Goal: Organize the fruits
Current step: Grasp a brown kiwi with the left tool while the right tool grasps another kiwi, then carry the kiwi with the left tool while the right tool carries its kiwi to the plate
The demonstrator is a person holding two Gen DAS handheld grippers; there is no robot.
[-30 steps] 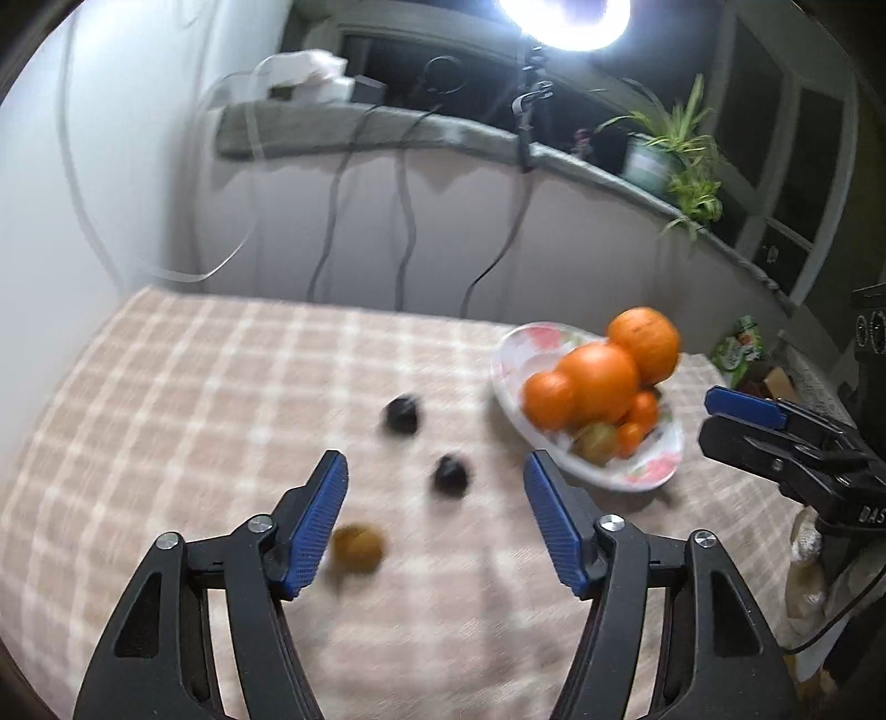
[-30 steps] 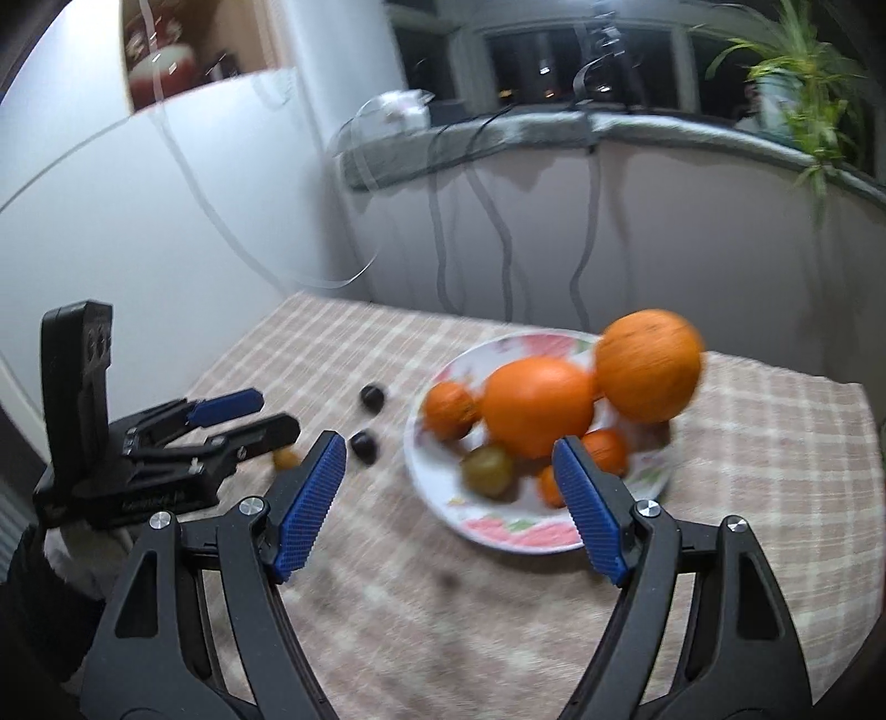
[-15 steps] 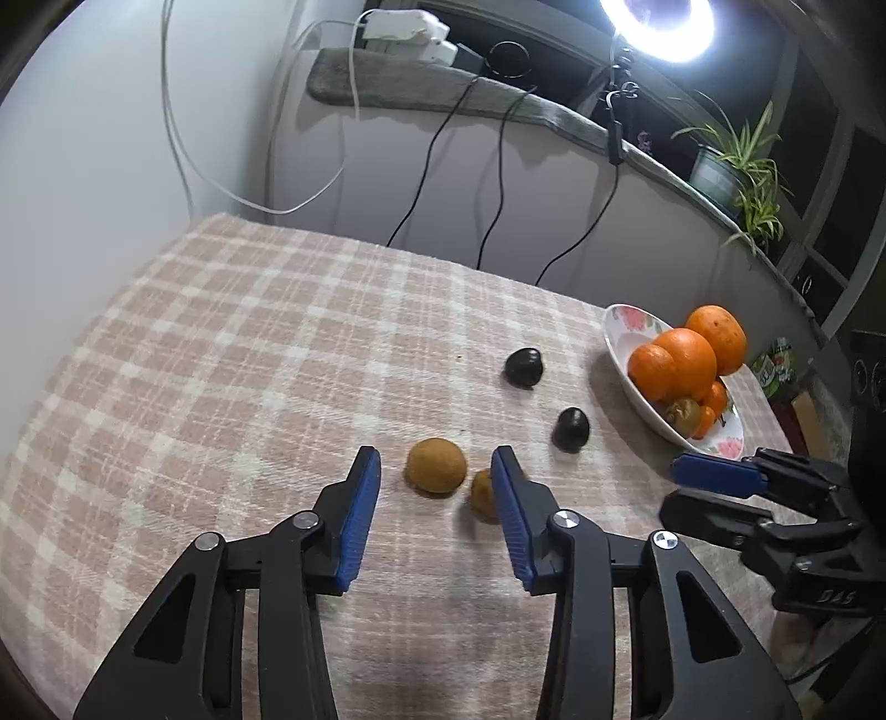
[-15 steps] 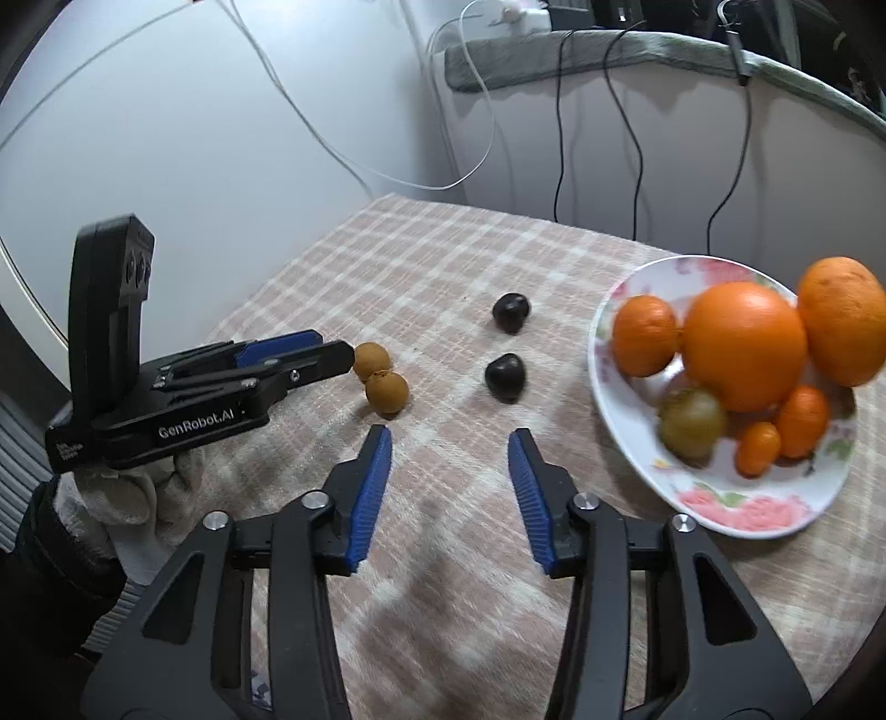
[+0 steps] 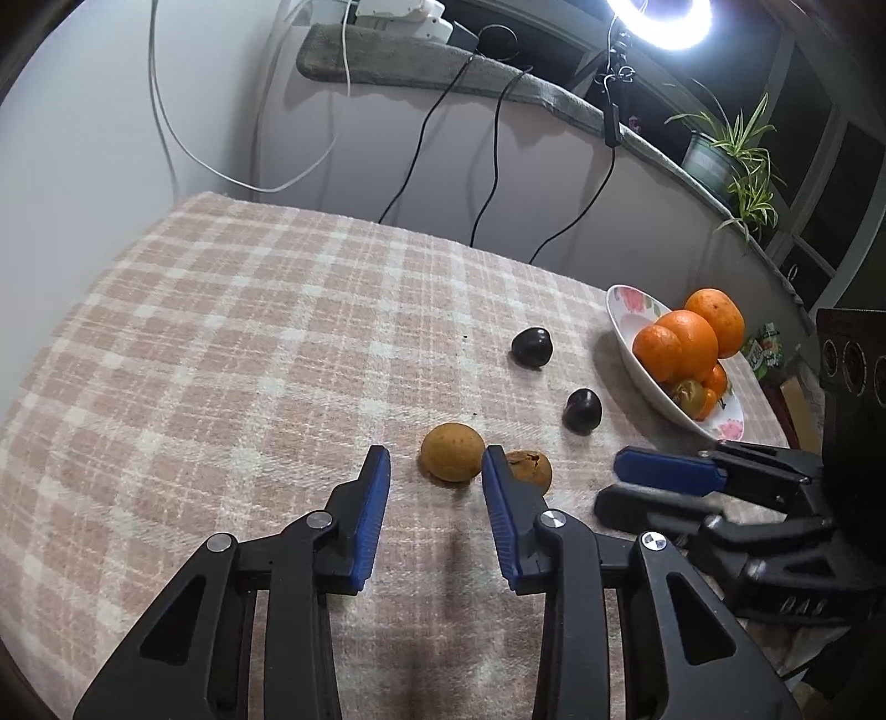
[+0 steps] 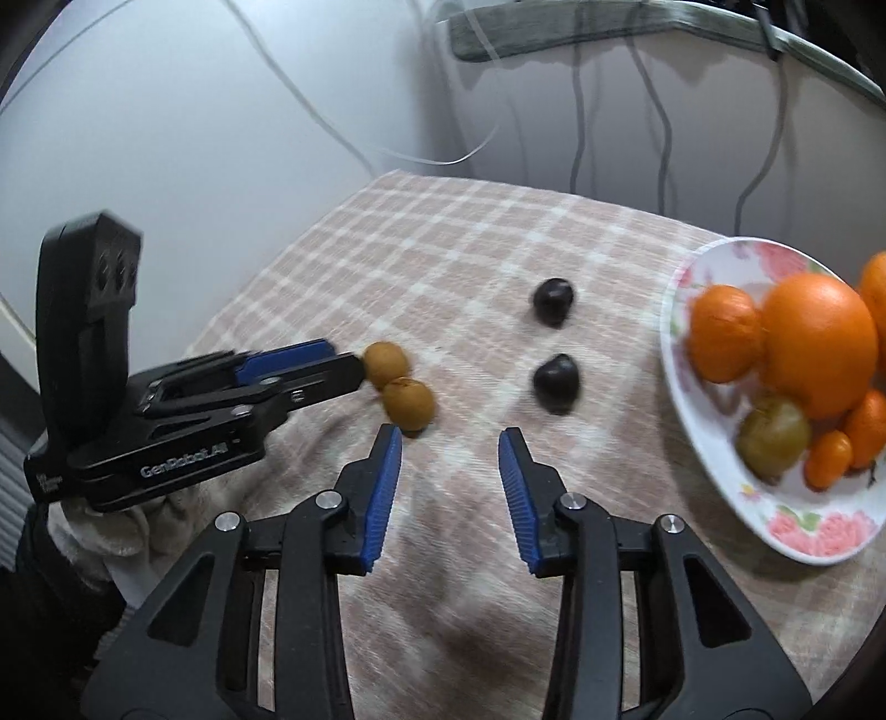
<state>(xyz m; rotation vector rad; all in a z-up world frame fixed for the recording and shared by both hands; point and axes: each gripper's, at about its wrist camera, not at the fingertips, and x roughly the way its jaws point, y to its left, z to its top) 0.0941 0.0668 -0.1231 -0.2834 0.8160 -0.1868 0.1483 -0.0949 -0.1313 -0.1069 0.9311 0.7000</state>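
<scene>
Two small brown fruits lie on the checked tablecloth: one (image 5: 451,451) just ahead of my open left gripper (image 5: 434,476), the other (image 5: 529,471) behind its right finger. In the right wrist view they are the far one (image 6: 386,363) and the near one (image 6: 408,404). Two dark plums (image 5: 531,346) (image 5: 582,409) lie further on, also shown in the right wrist view (image 6: 552,300) (image 6: 556,383). A floral plate (image 6: 797,531) holds oranges (image 6: 818,343) and small fruits. My right gripper (image 6: 449,451) is open and empty, short of the nearer plum.
The checked tablecloth (image 5: 249,343) covers the table. A white wall with hanging cables (image 5: 487,160) runs behind it. A ledge with a potted plant (image 5: 725,155) and a ring light (image 5: 659,22) stands beyond. The plate (image 5: 631,327) sits at the table's right side.
Both grippers moved left from the plate toward the loose fruits and narrowed their opening. The left gripper has closed in on the brown fruits; the right gripper has dropped toward the cloth.
</scene>
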